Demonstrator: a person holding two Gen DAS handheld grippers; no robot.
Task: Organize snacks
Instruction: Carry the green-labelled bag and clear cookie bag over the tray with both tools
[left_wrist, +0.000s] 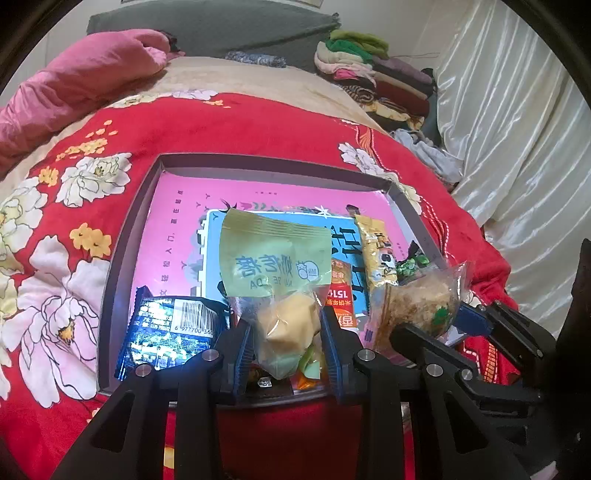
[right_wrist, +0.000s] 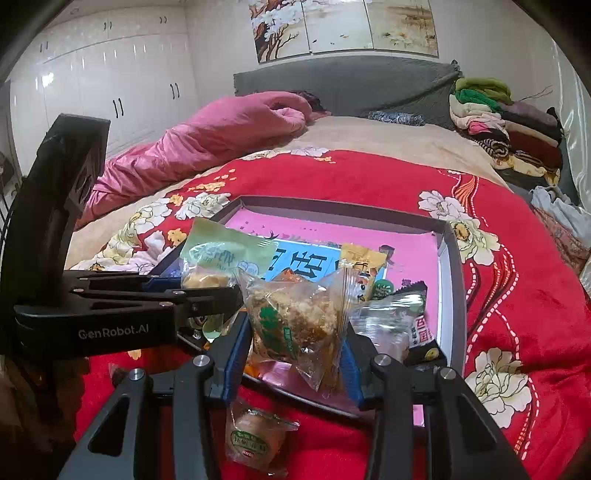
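My left gripper (left_wrist: 288, 339) is shut on a pale green snack packet (left_wrist: 273, 258) with a yellow cake inside, held over the near edge of a grey box lid (left_wrist: 122, 243) lined pink. That packet (right_wrist: 221, 254) and the left gripper (right_wrist: 210, 295) also show at the left of the right wrist view. My right gripper (right_wrist: 295, 347) is shut on a clear packet of brown floss cake (right_wrist: 295, 314), beside the first; in the left wrist view the right gripper (left_wrist: 428, 325) holds the same packet (left_wrist: 421, 299). Inside the lid lie a dark blue packet (left_wrist: 170, 332), a yellow packet (left_wrist: 376, 251) and others.
A small wrapped pastry (right_wrist: 255, 435) lies on the red flowered blanket (right_wrist: 517, 295) just before the lid. A pink quilt (right_wrist: 207, 144), a grey headboard (right_wrist: 351, 85) and a pile of folded clothes (right_wrist: 506, 125) are at the bed's far end. White curtains (left_wrist: 517, 129) hang on the right.
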